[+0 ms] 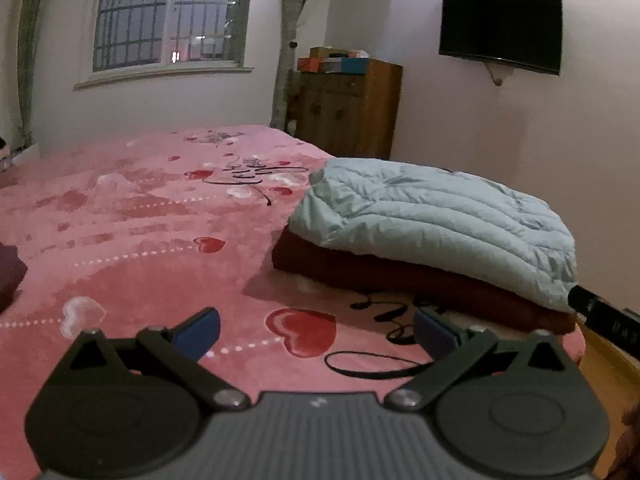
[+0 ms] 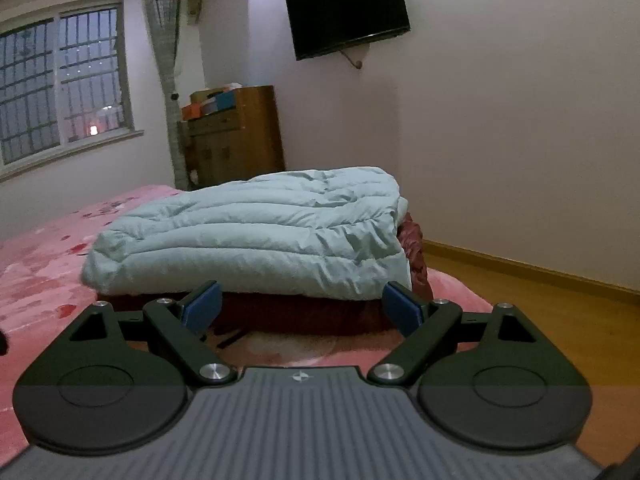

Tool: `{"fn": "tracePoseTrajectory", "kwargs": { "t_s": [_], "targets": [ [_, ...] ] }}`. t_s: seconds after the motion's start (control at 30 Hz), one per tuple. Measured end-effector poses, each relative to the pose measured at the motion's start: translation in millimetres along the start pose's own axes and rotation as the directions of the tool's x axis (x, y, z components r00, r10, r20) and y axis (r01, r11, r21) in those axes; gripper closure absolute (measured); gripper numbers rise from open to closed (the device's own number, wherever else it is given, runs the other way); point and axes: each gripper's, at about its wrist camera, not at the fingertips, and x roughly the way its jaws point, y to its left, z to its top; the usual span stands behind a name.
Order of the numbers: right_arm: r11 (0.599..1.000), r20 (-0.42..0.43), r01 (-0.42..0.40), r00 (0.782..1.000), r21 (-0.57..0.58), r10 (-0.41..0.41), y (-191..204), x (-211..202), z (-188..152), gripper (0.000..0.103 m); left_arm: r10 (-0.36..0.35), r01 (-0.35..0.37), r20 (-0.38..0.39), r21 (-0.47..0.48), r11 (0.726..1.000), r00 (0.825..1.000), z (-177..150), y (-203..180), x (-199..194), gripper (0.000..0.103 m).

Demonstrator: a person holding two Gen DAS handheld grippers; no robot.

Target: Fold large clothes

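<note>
A folded pale blue puffer jacket [image 1: 436, 216] lies on top of a folded dark red garment [image 1: 400, 276] at the right side of the pink bed [image 1: 140, 240]. In the right wrist view the jacket [image 2: 256, 236] fills the middle, with the red garment [image 2: 304, 312] under it. My left gripper [image 1: 316, 332] is open and empty, low over the bedspread to the left of the stack. My right gripper [image 2: 302, 308] is open and empty, just in front of the stack's near edge. A dark garment [image 1: 10, 276] shows at the far left edge.
A black cord [image 1: 376, 364] lies on the bedspread near the stack. A wooden cabinet [image 1: 348, 108] with boxes stands in the corner. A wall TV [image 1: 500, 30] hangs above. Wood floor [image 2: 560, 320] lies right of the bed. A window [image 1: 168, 16] is behind.
</note>
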Motion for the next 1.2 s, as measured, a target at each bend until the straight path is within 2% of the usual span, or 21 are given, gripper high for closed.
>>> {"fn": "tracePoseTrajectory", "kwargs": {
  "t_s": [0.23,0.57,1.2],
  "targets": [
    [0.999,0.018,-0.036,0.999,-0.003,0.036,-0.4,-61.0,14.5,0.000,0.015,-0.017,0.042,0.049,0.999,0.999,4.9,-13.4,-32.4,0.001],
    [0.999,0.041,-0.044,0.998,-0.020,0.045,3.3,-115.2,44.2,0.000,0.033,-0.039,0.087,0.073,0.997,0.996,10.8,-22.5,-64.2,0.001],
    [0.997,0.081,-0.023,0.996,-0.069,0.029,12.9,-142.5,40.2,0.000,0.043,-0.051,0.107,0.069,0.996,0.993,8.9,-22.6,-81.6,0.001]
  ]
}}
